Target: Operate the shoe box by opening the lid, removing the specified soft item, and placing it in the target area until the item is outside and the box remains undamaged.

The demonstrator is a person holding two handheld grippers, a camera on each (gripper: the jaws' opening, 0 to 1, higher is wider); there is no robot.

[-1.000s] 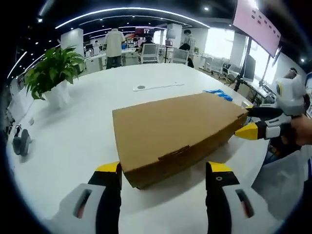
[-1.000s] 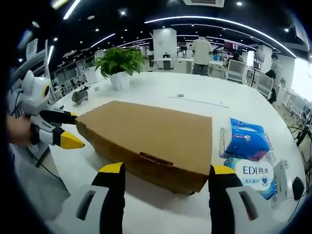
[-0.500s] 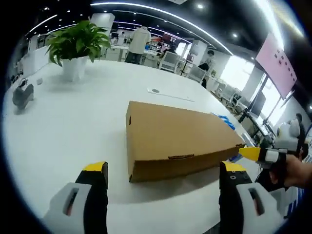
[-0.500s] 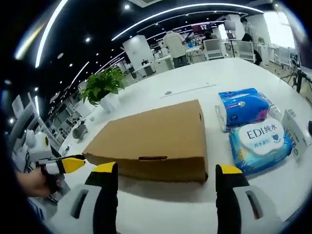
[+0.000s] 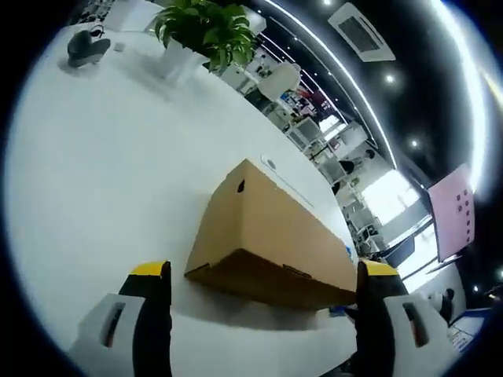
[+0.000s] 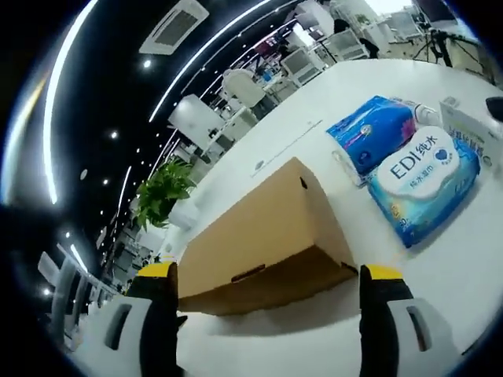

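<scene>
Both your tongs, left [image 5: 263,279] and right [image 6: 267,279], now sit wide and empty, rolled hard and closer on the shoe box [image 5: 267,239] on the white tabletop [image 5: 94,157], lid shut: you've squared up to its front flap, opening not begun.

We see a broad white table [image 5: 94,157] in an open office, with a potted plant [image 5: 206,25] at its far side. Curved light strips [image 6: 196,75] and small spotlights cross the dark ceiling, a square vent [image 5: 361,31] sits overhead, and office chairs [image 6: 240,85] stand beyond.
</scene>
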